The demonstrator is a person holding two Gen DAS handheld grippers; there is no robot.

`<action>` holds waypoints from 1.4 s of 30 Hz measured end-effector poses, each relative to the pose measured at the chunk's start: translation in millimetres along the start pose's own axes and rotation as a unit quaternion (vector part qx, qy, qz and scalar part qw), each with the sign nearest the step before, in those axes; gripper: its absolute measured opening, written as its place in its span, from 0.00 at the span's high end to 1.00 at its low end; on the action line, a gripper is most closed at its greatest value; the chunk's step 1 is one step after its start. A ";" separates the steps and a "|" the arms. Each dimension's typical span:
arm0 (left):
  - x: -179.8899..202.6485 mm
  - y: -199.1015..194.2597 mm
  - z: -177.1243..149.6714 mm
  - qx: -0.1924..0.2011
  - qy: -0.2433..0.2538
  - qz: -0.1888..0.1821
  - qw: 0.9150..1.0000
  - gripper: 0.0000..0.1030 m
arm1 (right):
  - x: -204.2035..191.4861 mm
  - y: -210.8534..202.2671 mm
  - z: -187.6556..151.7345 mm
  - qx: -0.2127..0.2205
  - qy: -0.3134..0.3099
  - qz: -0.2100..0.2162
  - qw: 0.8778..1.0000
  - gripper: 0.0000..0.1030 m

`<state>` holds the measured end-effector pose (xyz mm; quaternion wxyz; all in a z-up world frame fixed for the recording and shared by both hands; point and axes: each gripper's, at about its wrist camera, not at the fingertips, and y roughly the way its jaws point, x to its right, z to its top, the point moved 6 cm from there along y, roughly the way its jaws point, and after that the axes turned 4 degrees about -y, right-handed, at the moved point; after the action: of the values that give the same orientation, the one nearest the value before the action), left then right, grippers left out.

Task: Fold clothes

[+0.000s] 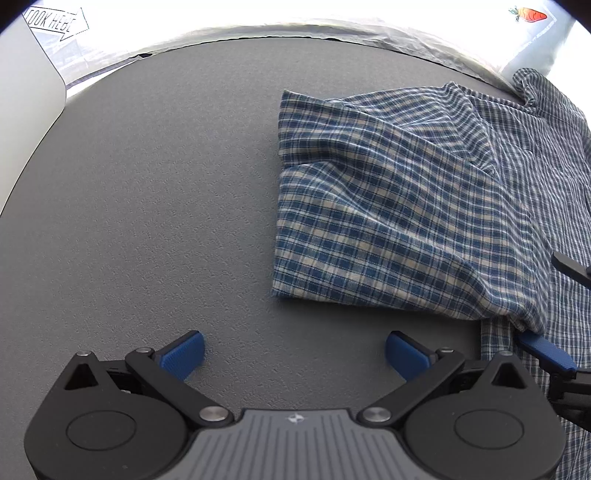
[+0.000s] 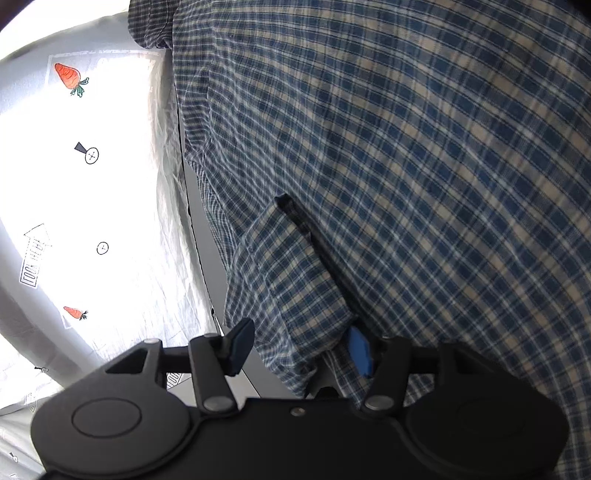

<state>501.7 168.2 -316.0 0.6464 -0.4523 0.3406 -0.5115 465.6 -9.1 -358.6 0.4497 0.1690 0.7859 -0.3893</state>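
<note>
In the left wrist view, the left gripper point(image 1: 294, 354) hangs over bare grey table point(image 1: 147, 221), its blue pads spread wide with nothing between them. The blue checked shirt point(image 1: 388, 221) lies to the right on the table, one part folded over the rest. Beyond the table's far edge lies a white printed sheet point(image 1: 55, 22) with an arrow reading "LOOK HERE" and a carrot picture. A blue pad of the right gripper point(image 1: 546, 350) shows at the shirt's near edge.

In the right wrist view, the right gripper point(image 2: 301, 349) stands half apart with shirt point(image 2: 406, 184) cloth between its pads; whether they pinch it cannot be told. The sheet point(image 2: 110, 203) shows carrots and an arrow label.
</note>
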 end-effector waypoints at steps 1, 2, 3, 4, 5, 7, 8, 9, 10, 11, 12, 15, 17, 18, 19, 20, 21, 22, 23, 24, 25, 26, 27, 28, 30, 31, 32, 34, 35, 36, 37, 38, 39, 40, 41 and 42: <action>0.3 0.0 0.1 -0.001 0.000 0.000 1.000 0.00 | -0.9 1.9 -0.6 0.002 0.002 0.002 1.000 0.48; 0.6 0.0 0.2 -0.001 0.000 0.001 1.000 0.00 | -0.6 2.0 1.9 0.003 0.005 0.004 1.000 0.52; 0.0 -0.5 -0.2 -0.001 0.000 0.001 1.000 0.00 | -0.8 3.1 1.4 0.006 0.008 0.007 1.000 0.56; 0.0 -0.8 -0.3 -0.001 0.001 0.001 1.000 0.00 | -1.7 3.7 1.3 0.010 0.007 0.011 1.000 0.61; -0.1 -1.1 -0.4 -0.001 0.001 0.001 1.000 0.00 | -2.8 4.3 1.3 0.014 0.006 0.015 1.000 0.72; 0.5 -0.8 0.0 -0.001 0.001 0.001 1.000 0.00 | -8.5 6.9 2.2 0.022 -0.008 0.017 1.000 0.80; 0.6 -0.8 0.1 -0.001 0.001 0.001 1.000 0.00 | -11.1 6.8 2.6 0.026 -0.016 0.015 0.999 0.80; 0.2 -0.6 0.5 -0.001 0.001 0.001 1.000 0.00 | -17.1 10.1 8.4 0.028 -0.029 0.006 0.999 0.79; 0.2 -0.7 0.4 -0.001 0.002 0.002 1.000 0.00 | -23.0 13.3 14.2 0.031 -0.043 -0.003 0.999 0.78; -0.1 -1.1 -0.1 0.000 0.002 0.002 1.000 0.00 | -26.7 14.6 17.7 0.034 -0.057 -0.022 0.998 0.73; -0.2 -1.5 -1.0 0.000 0.002 0.002 1.000 0.00 | -26.2 14.9 25.5 0.035 -0.063 -0.027 0.997 0.62; 1.7 0.3 0.4 0.001 0.002 0.002 1.000 0.00 | -30.9 18.9 34.5 0.033 -0.073 -0.037 0.996 0.59; 2.6 0.9 1.1 0.001 0.003 0.003 1.000 0.00 | -36.4 23.7 36.4 0.030 -0.094 -0.047 0.994 0.75; 1.5 0.2 0.5 0.001 0.003 0.003 1.000 0.00 | -39.1 26.0 37.4 0.028 -0.104 -0.052 0.993 0.85; 2.4 1.0 1.5 -0.001 0.004 0.003 1.000 0.00 | -40.6 27.1 38.8 0.028 -0.106 -0.052 0.993 0.86; 3.2 1.7 2.4 -0.003 0.004 0.002 1.000 0.00 | -43.4 26.1 40.3 0.031 -0.109 -0.046 0.993 0.89; 3.4 2.2 3.6 -0.009 0.005 0.001 1.000 0.00 | -46.3 24.9 41.7 0.034 -0.111 -0.040 0.992 0.90; 3.7 2.1 4.0 -0.016 0.003 0.001 1.000 0.00 | -50.2 22.3 42.9 0.035 -0.118 -0.038 0.992 0.90; 3.9 2.0 4.5 -0.024 0.002 0.001 1.000 0.00 | -54.5 18.2 44.2 0.038 -0.127 -0.036 0.991 0.90; 3.8 0.8 3.6 -0.031 -0.001 0.001 1.000 0.00 | -58.2 13.2 45.8 0.041 -0.134 -0.032 0.990 0.90; 4.1 -0.5 1.5 -0.039 -0.010 0.001 0.999 0.00 | -61.2 7.2 47.7 0.046 -0.138 -0.029 0.989 0.90; 5.2 -2.7 -3.0 -0.047 -0.021 -0.004 0.999 0.00 | -63.3 0.2 50.1 0.051 -0.140 -0.027 0.989 0.90; 7.3 -5.8 -8.6 -0.051 -0.028 -0.010 0.998 0.00 | -63.7 -7.8 53.2 0.057 -0.139 -0.023 0.988 0.90; 10.1 -9.3 -14.3 -0.052 -0.031 -0.012 0.998 0.00 | -64.1 -15.7 56.3 0.063 -0.138 -0.019 0.988 0.90; 17.8 -16.8 -28.6 -0.051 -0.030 -0.009 0.998 0.00 | -63.4 -33.0 62.7 0.076 -0.134 -0.010 0.988 0.90; 22.3 -21.0 -36.9 -0.050 -0.028 -0.007 0.998 0.00 | -62.2 -42.5 66.0 0.083 -0.131 -0.006 0.988 0.90; 26.1 -24.6 -43.9 -0.050 -0.026 -0.007 0.998 0.00 | -59.2 -55.5 68.8 0.092 -0.129 -0.004 0.987 0.90; 35.6 -32.3 -60.3 -0.052 -0.025 -0.008 0.998 0.00 | -50.4 -84.3 74.7 0.109 -0.125 0.000 0.986 0.90; 38.4 -35.3 -66.3 -0.054 -0.028 -0.007 0.998 0.00 | -44.7 -99.7 77.7 0.117 -0.123 0.001 0.985 0.90; 42.5 -38.6 -74.4 -0.056 -0.032 -0.006 0.998 0.00 | -40.1 -112.5 80.5 0.123 -0.123 0.000 0.985 0.90; 46.9 -42.1 -81.3 -0.056 -0.037 -0.006 0.998 0.00 | -36.1 -126.7 84.5 0.131 -0.123 -0.001 0.984 0.90; 50.4 -45.5 -86.8 -0.056 -0.042 -0.005 0.998 0.00 | -32.3 -140.8 88.3 0.138 -0.124 -0.002 0.983 0.90; 54.3 -49.1 -92.2 -0.055 -0.045 -0.004 0.997 0.00 | -30.1 -152.1 91.3 0.143 -0.124 -0.003 0.982 0.90; 60.4 -53.6 -98.1 -0.054 -0.048 -0.004 0.997 0.00 | -25.1 -167.9 97.2 0.149 -0.124 -0.006 0.981 0.90; 66.5 -58.1 -103.9 -0.053 -0.051 -0.003 0.997 0.00 | -20.0 -183.7 102.9 0.154 -0.124 -0.008 0.980 0.90; 73.8 -63.9 -111.0 -0.051 -0.053 -0.004 0.997 0.00 | -12.8 -196.5 105.0 0.158 -0.123 -0.010 0.980 0.90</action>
<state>396.9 66.1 -294.4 0.6375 -0.5126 0.3299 -0.4713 411.8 -213.9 -288.2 0.5068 0.1805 0.6549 -0.5307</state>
